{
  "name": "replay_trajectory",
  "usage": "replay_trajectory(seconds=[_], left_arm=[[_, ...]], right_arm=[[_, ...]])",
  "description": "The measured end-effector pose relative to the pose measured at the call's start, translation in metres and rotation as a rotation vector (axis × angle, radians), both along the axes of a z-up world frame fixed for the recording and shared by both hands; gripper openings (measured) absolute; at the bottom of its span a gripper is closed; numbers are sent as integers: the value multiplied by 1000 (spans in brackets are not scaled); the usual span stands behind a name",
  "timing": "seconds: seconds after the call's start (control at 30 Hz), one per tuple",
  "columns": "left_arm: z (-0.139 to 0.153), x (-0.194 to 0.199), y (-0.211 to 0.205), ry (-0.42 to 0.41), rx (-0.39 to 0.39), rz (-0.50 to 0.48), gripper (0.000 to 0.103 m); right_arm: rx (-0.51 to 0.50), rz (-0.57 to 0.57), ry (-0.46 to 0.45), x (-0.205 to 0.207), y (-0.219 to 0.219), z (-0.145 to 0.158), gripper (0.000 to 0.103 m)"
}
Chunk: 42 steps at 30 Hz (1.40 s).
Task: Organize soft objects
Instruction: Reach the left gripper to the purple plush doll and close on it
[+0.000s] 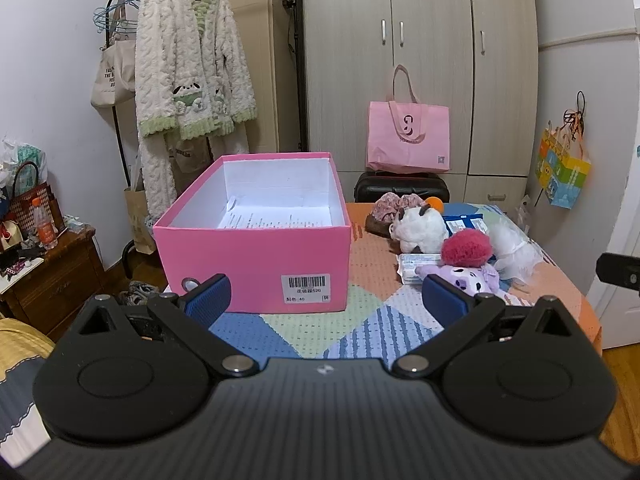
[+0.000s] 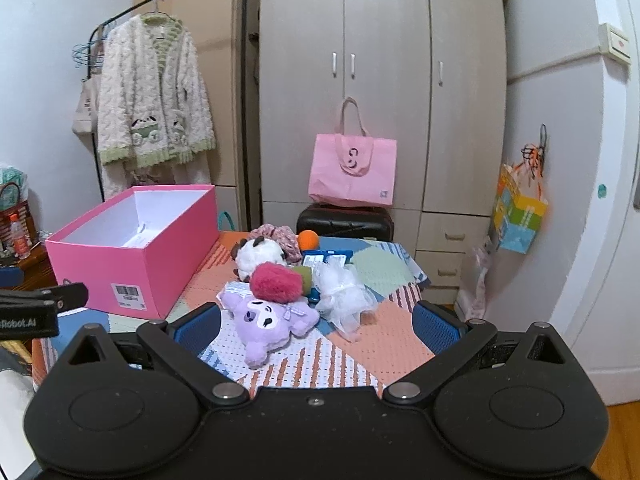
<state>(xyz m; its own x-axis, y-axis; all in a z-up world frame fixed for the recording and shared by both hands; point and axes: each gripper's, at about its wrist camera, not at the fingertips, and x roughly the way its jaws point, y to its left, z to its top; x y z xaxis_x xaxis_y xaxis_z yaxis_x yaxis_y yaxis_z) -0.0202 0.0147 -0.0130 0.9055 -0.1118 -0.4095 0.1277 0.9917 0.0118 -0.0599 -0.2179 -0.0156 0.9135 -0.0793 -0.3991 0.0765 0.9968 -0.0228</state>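
Item: left gripper (image 1: 325, 298). Jaws standing wide apart, holding nothing, hovering in front of the near wall of the pink box (image 1: 252, 268).

Item: right gripper (image 2: 317, 326). Jaws likewise spread, carrying nothing, facing the heap of soft things on the patterned tablecloth (image 2: 384, 344).

Item: pink box. Sitting open on the left of the table; only a printed sheet is lying inside.

Item: soft things, all waiting outside the box, to its right. The purple plush toy (image 2: 268, 322) is lying nearest; the red pompom (image 2: 276, 282) is resting against its head; the white mesh puff (image 2: 344, 292) is lying just beside; the white plush animal (image 2: 258, 254), a floral fabric piece (image 2: 280, 236) and an orange ball (image 2: 308, 239) are sitting behind.

Handling note: nothing is yet being grasped. The purple toy looks the likeliest first pick; closing across its body rather than a limb should keep it from dangling.

Obstructions: the pompom may be dragged along. Blue packets (image 2: 326, 258) and a wrapped tissue pack (image 1: 416, 266) are lying tangled in the heap.

Surroundings: wardrobe (image 2: 384, 80), pink tote bag (image 2: 352, 172) and hanging fleece jacket (image 2: 154, 96), all well clear.
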Motion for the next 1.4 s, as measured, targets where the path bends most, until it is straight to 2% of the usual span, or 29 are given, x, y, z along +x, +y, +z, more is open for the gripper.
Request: replay_trajectory(seconds=[0.1, 0.23, 0.43, 0.73, 0.83, 1.1, 1.27, 1.4], left_arm=[[7, 7, -6, -6, -3, -18, 103], [18, 18, -19, -29, -23, -108, 103], [17, 42, -54, -35, 32, -221, 103], [-18, 95, -102, 137, 36, -394, 100], [-33, 111, -109, 194, 33, -403, 97], [-62, 150, -116, 345, -13, -401, 78], [-71, 162, -114, 383, -64, -401, 77], [-79, 166, -115, 416, -100, -414, 65]], right_arm=[[-13, 25, -23, 2, -4, 0, 103], [5, 79, -108, 7, -18, -6, 103], [33, 182, 2, 41, -34, -27, 103], [47, 357, 97, 87, -27, -73, 102], [44, 396, 100, 103, -23, -83, 103], [-13, 451, 136, 138, -16, -105, 103], [-57, 455, 169, 154, -14, -111, 103], [-52, 448, 239, 167, -11, -115, 103]])
